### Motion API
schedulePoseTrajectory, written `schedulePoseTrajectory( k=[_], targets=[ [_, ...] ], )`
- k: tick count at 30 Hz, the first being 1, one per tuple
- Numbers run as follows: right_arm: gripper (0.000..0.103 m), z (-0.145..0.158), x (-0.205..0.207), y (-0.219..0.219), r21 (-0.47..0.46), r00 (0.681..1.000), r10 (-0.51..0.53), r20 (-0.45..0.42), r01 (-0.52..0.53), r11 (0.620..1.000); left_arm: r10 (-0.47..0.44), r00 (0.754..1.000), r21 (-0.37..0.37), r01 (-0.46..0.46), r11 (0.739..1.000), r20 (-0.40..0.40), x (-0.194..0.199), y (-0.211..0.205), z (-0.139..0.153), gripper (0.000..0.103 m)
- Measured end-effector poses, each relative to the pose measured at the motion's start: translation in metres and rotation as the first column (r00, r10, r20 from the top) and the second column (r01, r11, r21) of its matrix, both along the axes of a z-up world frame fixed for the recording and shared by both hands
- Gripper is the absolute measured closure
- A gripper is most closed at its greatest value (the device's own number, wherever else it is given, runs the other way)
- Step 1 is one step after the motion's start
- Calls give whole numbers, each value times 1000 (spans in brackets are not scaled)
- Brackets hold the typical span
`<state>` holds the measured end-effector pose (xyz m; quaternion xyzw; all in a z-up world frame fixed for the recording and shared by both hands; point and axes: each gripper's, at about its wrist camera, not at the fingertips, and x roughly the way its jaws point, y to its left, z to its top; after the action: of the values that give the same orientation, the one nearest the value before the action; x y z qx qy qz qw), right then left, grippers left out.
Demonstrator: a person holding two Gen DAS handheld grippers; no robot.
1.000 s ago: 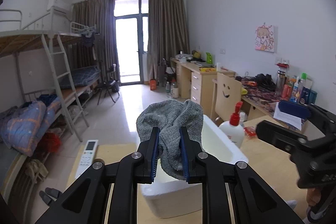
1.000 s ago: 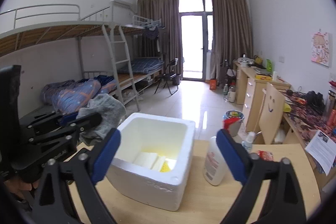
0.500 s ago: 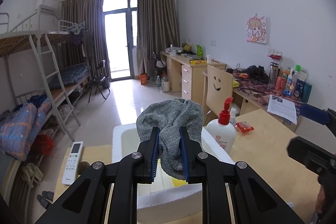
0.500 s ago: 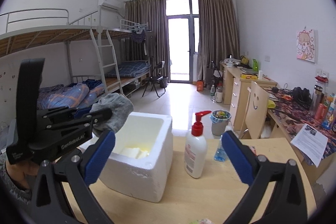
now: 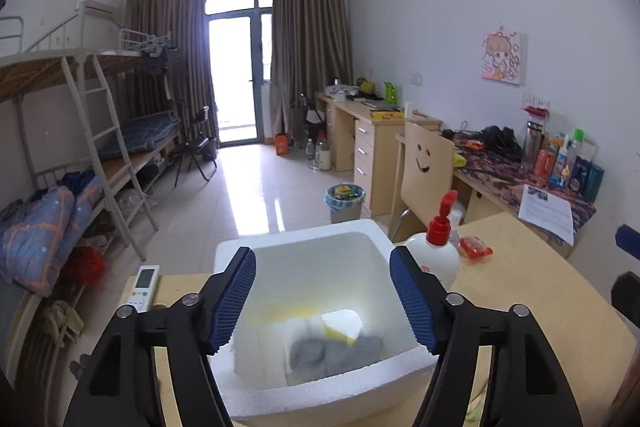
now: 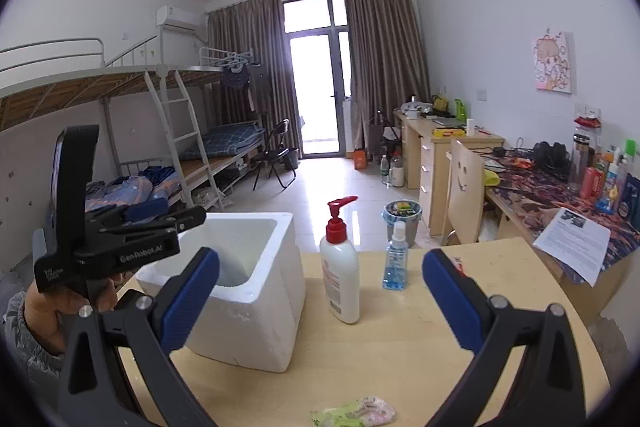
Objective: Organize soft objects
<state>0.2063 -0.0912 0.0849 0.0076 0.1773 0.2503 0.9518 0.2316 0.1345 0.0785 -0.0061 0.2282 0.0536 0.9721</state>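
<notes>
Now we hold the left gripper (image 5: 323,301) over the white foam box (image 5: 304,393), its jaws opening with nothing between them; the blue pads (image 5: 234,295) stand apart on either side of the box mouth. Down on the box floor lies the grey knitted cloth (image 5: 332,353), crumpled, touching a white and yellow block (image 5: 340,325) just behind it. We judge that cloth to be stowed. In the right wrist view our right gripper (image 6: 320,301) is spread wide and empty, pointing across the wooden table (image 6: 420,339) toward a white pump bottle (image 6: 340,283) and a small blue spray bottle (image 6: 395,261) that stand just beside the box. Near the table's front edge, below the right gripper, lies a pale green and pink soft bundle (image 6: 354,414); we cannot tell what it is, only that it looks limp and wrinkled. We take it as the likely next piece to organize. We expect it to be light, floppy and easy to compress, with no stiff edge to square up against, so it may sag or trail from the jaws. Best to pinch it through the thick middle of the bunch, jaws coming down from above, gathering several folds at once. A corner grip would probably let it unfurl and drag. The bottles are rigid and not our concern; we should keep clear of the pump head.
</notes>
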Motion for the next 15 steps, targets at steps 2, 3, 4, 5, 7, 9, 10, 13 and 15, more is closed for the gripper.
schedulePoseTrajectory(
  k=[2,3,4,5,7,9,10,13,15],
  targets=[
    [0,0,-3,-2,3,1000,-6,-1,6,1000,1,1000,-6,-1,1000,6,-4,1,3,9],
    [0,0,-5,-4,6,1000,-11,-2,11,1000,0,1000,-5,0,1000,10,-6,0,4,5],
    [0,0,-7,-4,7,1000,-14,-3,14,1000,2,1000,-4,-2,1000,22,-8,-1,6,1],
    [1,1,-10,-4,9,1000,-16,-4,16,1000,9,999,0,-9,1000,33,-11,-1,8,1],
    [1,1,-13,-8,12,1000,-23,-1,23,1000,5,999,20,-6,1000,45,-17,-7,13,1],
    [1,2,-17,-9,11,1000,-25,3,25,1000,-5,999,18,4,1000,52,-22,-10,17,1],
    [1,4,-19,-10,11,1000,-27,5,27,1000,-9,998,13,8,1000,58,-26,-10,19,1],
    [0,7,-28,-13,11,999,-35,19,34,999,-26,996,22,24,999,80,-40,-16,25,1],
    [0,9,-34,-16,13,999,-40,26,40,999,-33,995,29,30,999,91,-51,-20,28,1]
  ],
)
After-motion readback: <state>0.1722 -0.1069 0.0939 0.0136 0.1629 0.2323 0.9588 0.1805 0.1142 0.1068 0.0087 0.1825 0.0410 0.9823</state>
